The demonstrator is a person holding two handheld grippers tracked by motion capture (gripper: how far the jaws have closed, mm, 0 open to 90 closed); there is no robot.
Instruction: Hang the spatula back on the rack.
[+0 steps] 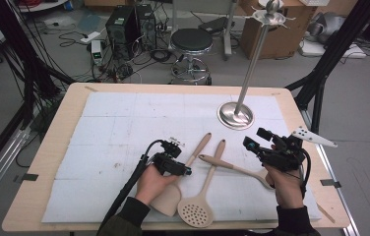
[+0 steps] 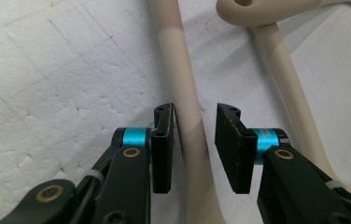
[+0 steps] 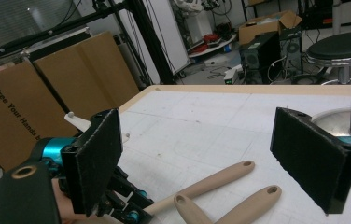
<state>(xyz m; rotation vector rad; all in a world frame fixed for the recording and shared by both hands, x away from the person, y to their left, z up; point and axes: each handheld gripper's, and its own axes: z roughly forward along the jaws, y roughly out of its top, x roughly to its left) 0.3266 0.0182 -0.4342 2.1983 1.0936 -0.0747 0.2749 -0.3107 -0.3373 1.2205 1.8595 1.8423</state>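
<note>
Three beige utensils lie on the white mat: a spatula, a slotted skimmer and a spoon whose handle crosses over the skimmer's. My left gripper straddles the spatula handle. One pad sits against it and a narrow gap shows at the other, so my left gripper is open around it. The skimmer handle runs alongside. My right gripper hovers over the spoon's bowl end. In the right gripper view the right gripper is wide open and holds nothing.
A steel stand with a round base and a tall pole rises at the back right of the table. The wooden table edge frames the mat. A stool, boxes and cables are on the floor beyond.
</note>
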